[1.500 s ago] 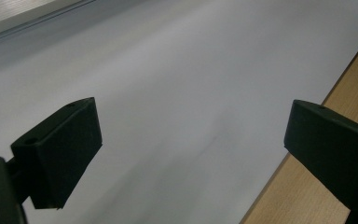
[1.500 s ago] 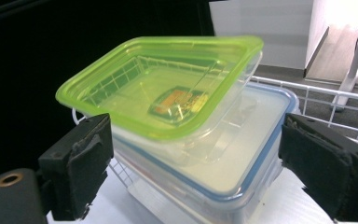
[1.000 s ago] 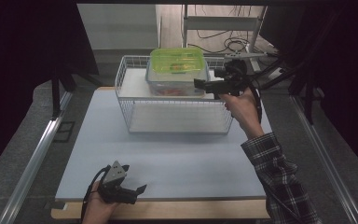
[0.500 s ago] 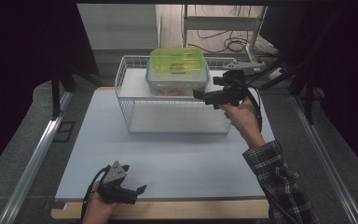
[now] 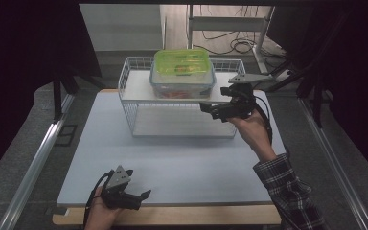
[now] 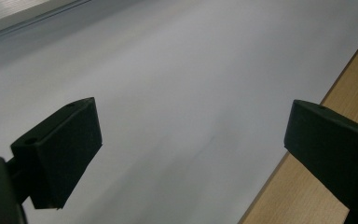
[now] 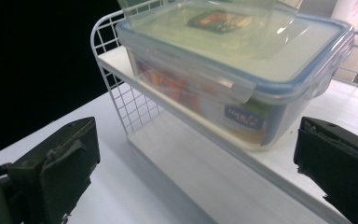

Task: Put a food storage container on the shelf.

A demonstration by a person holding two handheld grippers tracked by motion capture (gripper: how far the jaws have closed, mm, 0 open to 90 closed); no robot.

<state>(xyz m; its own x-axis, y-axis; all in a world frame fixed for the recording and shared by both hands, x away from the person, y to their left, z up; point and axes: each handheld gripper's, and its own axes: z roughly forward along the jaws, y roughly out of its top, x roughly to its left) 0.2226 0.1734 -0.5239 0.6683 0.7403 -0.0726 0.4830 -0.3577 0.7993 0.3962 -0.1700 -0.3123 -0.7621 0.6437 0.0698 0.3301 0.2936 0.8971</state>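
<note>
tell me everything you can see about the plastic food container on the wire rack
The food container is a clear, rectangular plastic box with rounded corners, closed by a translucent green-tinted lid with a blue rim and snap flaps. A printed label sits on the lid and another on a side wall; reddish contents show through. It stands upright and level on the top shelf of the white wire rack. The right gripper, jaws open, faces it without touching.

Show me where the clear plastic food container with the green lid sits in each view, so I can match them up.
High view: the clear plastic food container with the green lid sits top centre, on the upper shelf of the white wire rack.
Left gripper view: not in it; bare white mat and wooden table edge.
Right gripper view: upper centre, beyond the open jaws.
Shared landmark: the white wire rack.
</note>
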